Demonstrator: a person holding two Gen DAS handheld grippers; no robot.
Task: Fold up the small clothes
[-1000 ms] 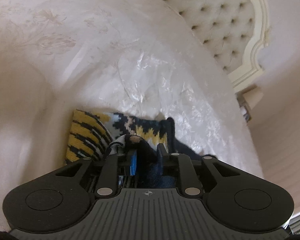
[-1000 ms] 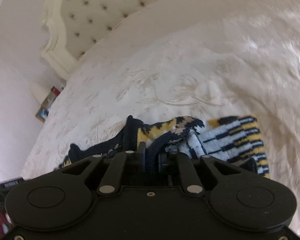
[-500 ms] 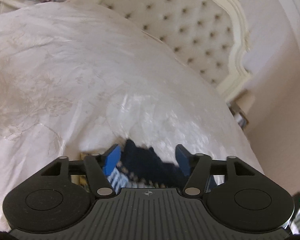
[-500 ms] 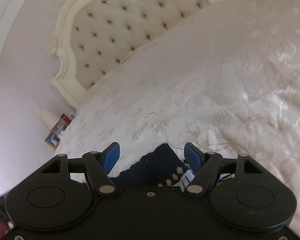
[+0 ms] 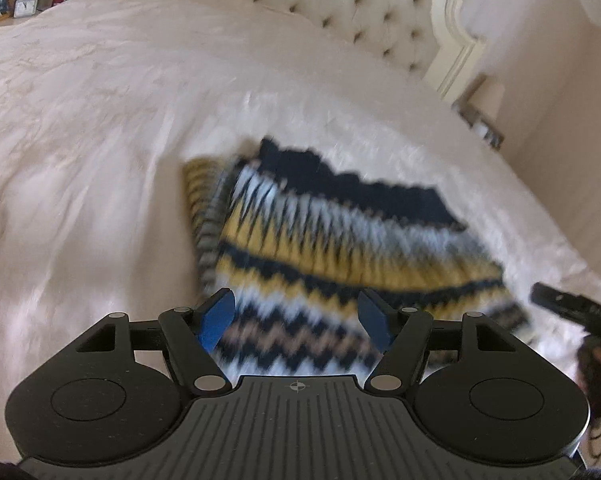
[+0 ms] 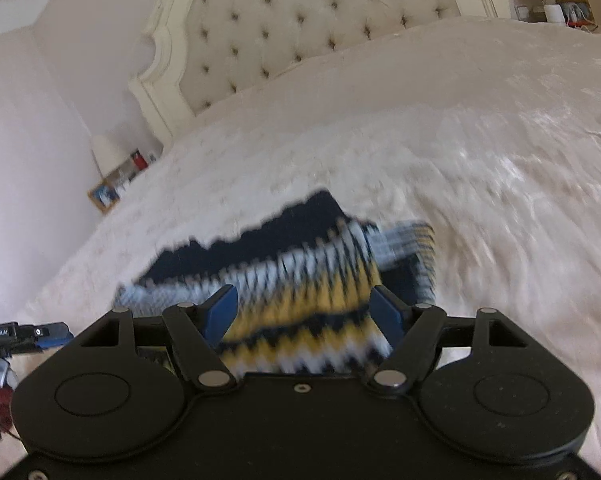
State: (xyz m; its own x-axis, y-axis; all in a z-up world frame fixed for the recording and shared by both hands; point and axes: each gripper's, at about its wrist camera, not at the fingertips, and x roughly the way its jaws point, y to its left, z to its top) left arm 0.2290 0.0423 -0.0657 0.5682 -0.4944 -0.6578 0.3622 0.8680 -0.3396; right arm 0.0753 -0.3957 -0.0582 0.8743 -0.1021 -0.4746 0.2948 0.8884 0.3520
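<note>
A small knitted garment (image 5: 340, 232) with navy, white and yellow zigzag bands lies folded on the cream bedspread (image 5: 100, 120). My left gripper (image 5: 296, 318) hovers just in front of its near edge. Its blue pads (image 5: 218, 316) stand apart and are still opening, with nothing pressed between them. In the right wrist view the same garment (image 6: 300, 264) lies beyond my right gripper (image 6: 303, 314), which is open and holds nothing. The right gripper (image 5: 560, 308) also shows at the right edge of the left wrist view. The left gripper (image 6: 24, 334) shows at the left edge of the right wrist view.
A tufted cream headboard (image 6: 300, 32) stands at the far end of the bed. A bedside table with a lamp, photo frames and a red bottle (image 6: 138, 160) sits to one side; a similar table (image 5: 4, 4) is on the other. Bedspread (image 6: 480, 140) stretches around the garment.
Both grippers were shut on the garment's edge a second ago. They have opened, let it go and drawn back and up, so the whole folded garment now shows on the bed.
</note>
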